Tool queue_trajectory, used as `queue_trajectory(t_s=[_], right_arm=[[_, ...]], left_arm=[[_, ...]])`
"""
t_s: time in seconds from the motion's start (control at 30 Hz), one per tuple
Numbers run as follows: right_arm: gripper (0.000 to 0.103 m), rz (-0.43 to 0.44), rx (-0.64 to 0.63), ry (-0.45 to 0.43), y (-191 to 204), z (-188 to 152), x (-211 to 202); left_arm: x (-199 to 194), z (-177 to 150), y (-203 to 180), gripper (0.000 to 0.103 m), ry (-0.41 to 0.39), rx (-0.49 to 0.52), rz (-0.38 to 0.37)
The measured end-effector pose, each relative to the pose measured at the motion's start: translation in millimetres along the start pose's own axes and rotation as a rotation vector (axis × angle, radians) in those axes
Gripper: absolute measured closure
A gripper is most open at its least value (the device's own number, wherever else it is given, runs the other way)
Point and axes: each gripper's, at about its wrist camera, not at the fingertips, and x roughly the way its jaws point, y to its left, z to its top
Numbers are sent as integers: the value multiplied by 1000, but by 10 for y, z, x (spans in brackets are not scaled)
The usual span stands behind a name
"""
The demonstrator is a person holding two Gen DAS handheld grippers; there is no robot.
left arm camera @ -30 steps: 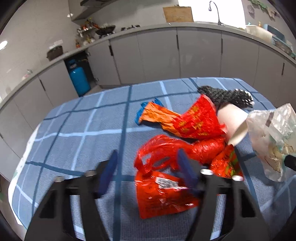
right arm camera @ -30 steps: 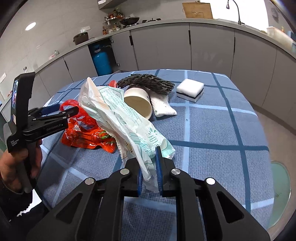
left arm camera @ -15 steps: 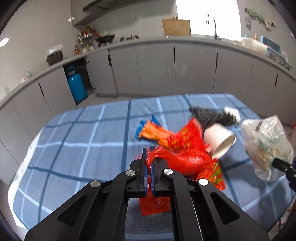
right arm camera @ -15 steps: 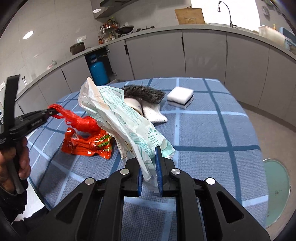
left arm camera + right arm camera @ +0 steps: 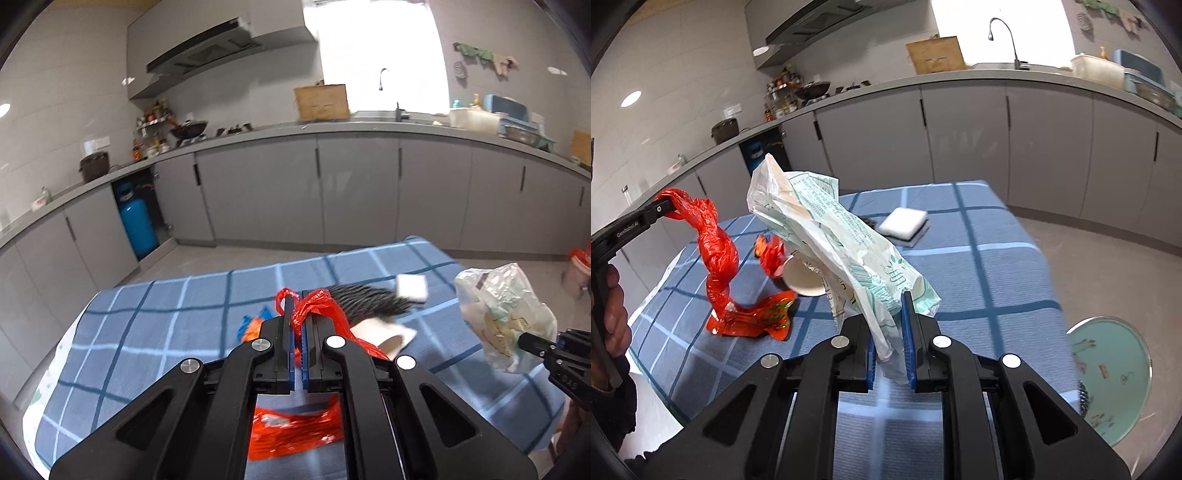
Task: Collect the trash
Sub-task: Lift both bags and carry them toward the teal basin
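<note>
Above the tabletop (image 5: 997, 236) the left gripper (image 5: 298, 314) pinches the red bag (image 5: 716, 254) by its twisted neck, tail dragging on the cloth, the right gripper (image 5: 890, 332) clamps the white bag (image 5: 831, 229), and either thin film might slip free.

Grey cabinets (image 5: 354, 192) run along the far wall under a grey counter (image 5: 369, 127). A bright window (image 5: 380, 51) glows above the tap (image 5: 384, 79); a blue gas cylinder (image 5: 135, 225) stands far left.
</note>
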Motion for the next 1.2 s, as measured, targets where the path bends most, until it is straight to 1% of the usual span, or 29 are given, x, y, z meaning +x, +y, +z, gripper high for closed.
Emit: queue_trajectory(t_s=[0.2,0.3,0.67,0.93,1.1,1.2], right_arm=[[89,-43,59,-28,-312,-23,-142],[89,-62,88,-39,-471,-44,-212],[89,-179,180,-69,-1060,-140,-506],[89,-269,252,-74,-1499,-260,-654],[89,-324,304,-67,-1804,-409,-720],[89,-349,330,-55,-1969,-495,-727]], left_arm=[[20,128,-374,100,-28,48,-66],[52,172,-635,99,-35,80,-115],[114,258,-1502,100,-61,173,-268],[136,290,-2083,100,-74,219,-370],[131,287,-2458,100,-85,262,-437],[141,294,-2628,100,-87,278,-465]])
